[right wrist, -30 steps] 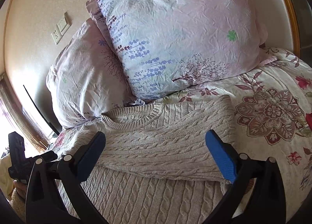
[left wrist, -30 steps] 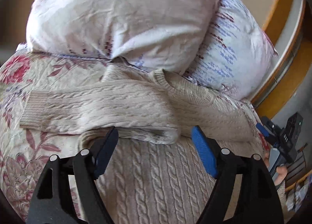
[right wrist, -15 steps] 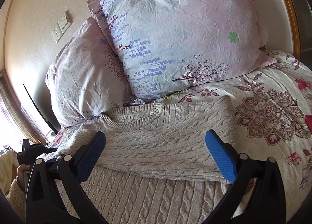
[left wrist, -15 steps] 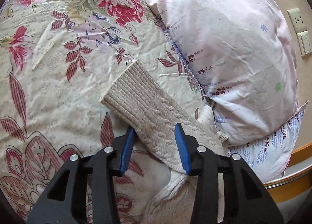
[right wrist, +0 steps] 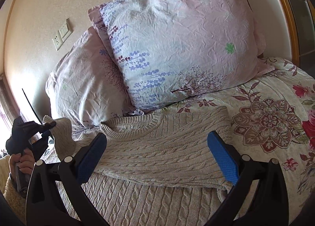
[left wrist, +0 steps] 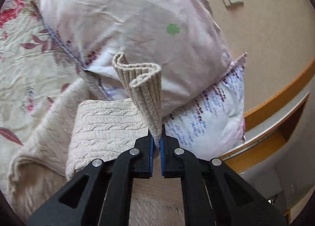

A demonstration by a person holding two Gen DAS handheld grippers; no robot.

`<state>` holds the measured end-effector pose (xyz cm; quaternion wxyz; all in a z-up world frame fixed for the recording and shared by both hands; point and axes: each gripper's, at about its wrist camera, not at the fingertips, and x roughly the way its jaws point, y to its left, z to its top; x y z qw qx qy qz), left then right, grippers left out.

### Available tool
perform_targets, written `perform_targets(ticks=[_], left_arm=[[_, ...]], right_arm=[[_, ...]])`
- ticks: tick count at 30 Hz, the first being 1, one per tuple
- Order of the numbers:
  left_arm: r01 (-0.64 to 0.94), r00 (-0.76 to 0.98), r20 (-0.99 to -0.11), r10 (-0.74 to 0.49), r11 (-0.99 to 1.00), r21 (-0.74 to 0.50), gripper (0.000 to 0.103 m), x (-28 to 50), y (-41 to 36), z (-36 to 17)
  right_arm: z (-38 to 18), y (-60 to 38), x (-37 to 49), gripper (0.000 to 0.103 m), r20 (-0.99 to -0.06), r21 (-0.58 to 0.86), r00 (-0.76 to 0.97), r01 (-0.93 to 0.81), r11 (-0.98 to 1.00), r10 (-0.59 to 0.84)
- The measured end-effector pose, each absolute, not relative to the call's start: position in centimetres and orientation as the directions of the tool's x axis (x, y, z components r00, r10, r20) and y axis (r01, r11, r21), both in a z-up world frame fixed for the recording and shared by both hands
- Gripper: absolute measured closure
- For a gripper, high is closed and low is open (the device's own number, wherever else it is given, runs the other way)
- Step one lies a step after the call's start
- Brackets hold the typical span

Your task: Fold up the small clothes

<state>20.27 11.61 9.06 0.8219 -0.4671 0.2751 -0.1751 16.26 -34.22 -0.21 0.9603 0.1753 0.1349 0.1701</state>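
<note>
While left tool (left wrist: 157,143) pinches sweater cuff (left wrist: 141,80) | right tool (right wrist: 157,159) released | pillows (right wrist: 177,48) crowd behind

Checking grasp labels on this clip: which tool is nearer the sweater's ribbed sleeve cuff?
Left. The left tool is shut on the ribbed sleeve cuff, holding it up off the sweater. The right tool is open, hovering over the sweater's folded body, apart from the cuff.

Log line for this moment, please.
left gripper: shut on sweater sleeve cuff, lifted | right gripper: open above sweater | other sleeve already folded
</note>
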Motion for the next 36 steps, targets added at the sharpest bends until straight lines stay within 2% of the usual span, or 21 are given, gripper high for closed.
perform_targets(ticks=[5,9,12,16,21,23,24,25,28,30,31,33,36], left_arm=[[0.161,0.702,-0.207,-0.682,0.434,-0.886,0.098,22.4,3.3,9.5],[0.215,0.638,-0.207,-0.742,0.43,-0.877,0.098,23.5,-3.0,9.1],[0.21,0.607,-0.267,-0.749,0.475,-0.855,0.098,24.2,-7.2,7.5],[0.156,0.562,-0.391,-0.729,0.557,-0.816,0.098,25.2,-10.8,4.3],[0.18,0.485,-0.561,-0.671,0.704,-0.687,0.097,24.9,-14.4,2.4],[0.211,0.461,-0.612,-0.642,0.749,-0.628,0.087,24.6,-15.5,2.3],[0.229,0.447,-0.629,-0.636,0.761,-0.607,0.079,24.3,-15.9,2.3],[0.246,0.431,-0.64,-0.636,0.765,-0.595,0.065,24.0,-16.2,2.4],[0.307,0.385,-0.648,-0.657,0.753,-0.581,0.047,22.7,-16.0,3.1],[0.344,0.374,-0.665,-0.646,0.763,-0.548,0.038,21.3,-14.8,3.7],[0.361,0.381,-0.673,-0.634,0.772,-0.523,0.038,20.7,-13.9,4.0],[0.38,0.426,-0.69,-0.585,0.808,-0.451,0.038,19.6,-11.4,4.6],[0.325,0.527,-0.726,-0.442,0.894,-0.308,0.038,18.6,-6.3,4.8]], right_arm=[[-0.1,-35.3,16.2,0.001,-0.179,0.416,0.916,-0.261,0.871,0.36],[-0.1,-35.9,16.3,0.001,-0.174,0.433,0.92,-0.248,0.866,0.351],[-0.1,-36.3,16.3,0.001,-0.182,0.429,0.931,-0.214,0.877,0.316],[-0.1,-36.8,16.5,0.001,-0.196,0.401,0.947,-0.16,0.902,0.255],[-0.5,-37.6,17.1,0.001,-0.214,0.457,0.931,-0.173,0.872,0.297],[-0.6,-37.5,17.2,0.001,-0.216,0.461,0.928,-0.176,0.87,0.303],[-0.6,-37.5,17.1,0.001,-0.213,0.461,0.928,-0.179,0.869,0.305],[-0.7,-37.6,17.1,0.001,-0.207,0.462,0.929,-0.183,0.868,0.306],[-0.9,-38.0,17.2,0.001,-0.205,0.484,0.925,-0.188,0.855,0.32],[-1.2,-38.4,17.3,0.003,-0.196,0.521,0.915,-0.208,0.828,0.353],[-1.3,-38.6,17.5,0.009,-0.192,0.539,0.908,-0.219,0.814,0.371],[-1.6,-38.8,17.8,0.013,-0.197,0.566,0.892,-0.235,0.79,0.407],[-2.2,-38.7,18.7,0.025,-0.215,0.602,0.857,-0.261,0.755,0.468]])
